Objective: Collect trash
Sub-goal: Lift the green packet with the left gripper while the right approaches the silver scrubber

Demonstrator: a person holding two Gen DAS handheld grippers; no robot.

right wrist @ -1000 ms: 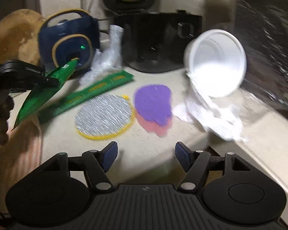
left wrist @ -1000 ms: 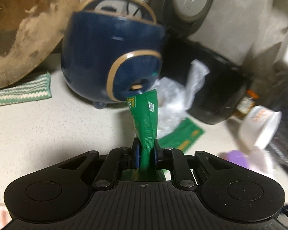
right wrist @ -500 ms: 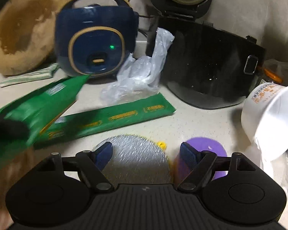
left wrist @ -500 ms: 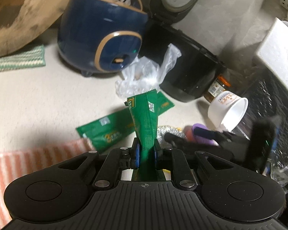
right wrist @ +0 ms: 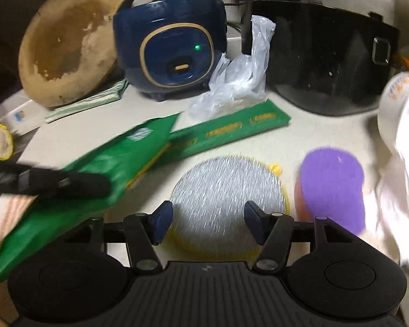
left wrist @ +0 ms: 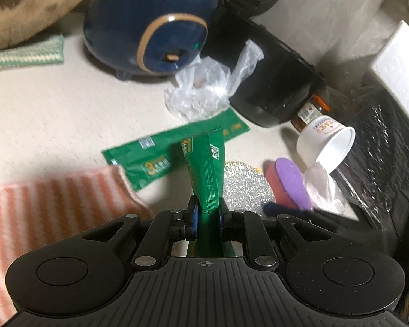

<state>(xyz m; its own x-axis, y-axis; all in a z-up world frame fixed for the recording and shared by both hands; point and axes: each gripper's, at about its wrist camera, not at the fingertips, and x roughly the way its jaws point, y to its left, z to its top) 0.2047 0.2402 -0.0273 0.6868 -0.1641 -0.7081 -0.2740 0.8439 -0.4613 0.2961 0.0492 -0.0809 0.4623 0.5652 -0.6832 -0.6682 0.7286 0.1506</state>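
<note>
My left gripper (left wrist: 205, 209) is shut on a green wrapper (left wrist: 207, 169), which sticks up above the counter; the right wrist view shows this wrapper (right wrist: 117, 160) at the left. A second long green wrapper (right wrist: 231, 133) lies flat on the counter, with a crumpled clear plastic bag (right wrist: 237, 84) behind it. My right gripper (right wrist: 208, 218) hangs over a round silver scrubber (right wrist: 226, 188). Its jaws are closing and the pads press on nothing. A white cup (left wrist: 324, 144) lies on its side at the right, with white plastic spilling out.
A purple pad (right wrist: 332, 182) lies beside the scrubber. At the back stand a blue cooker (right wrist: 171, 46), a black cooker (right wrist: 327, 62) and a round wooden board (right wrist: 68, 43). An orange striped cloth (left wrist: 54, 199) lies front left. A dark foil-lined area (left wrist: 381, 150) borders the right.
Both grippers have moved across the counter. The left one now holds its wrapper above the flat green wrapper. The right one has come over the silver scrubber and its jaws are narrower.
</note>
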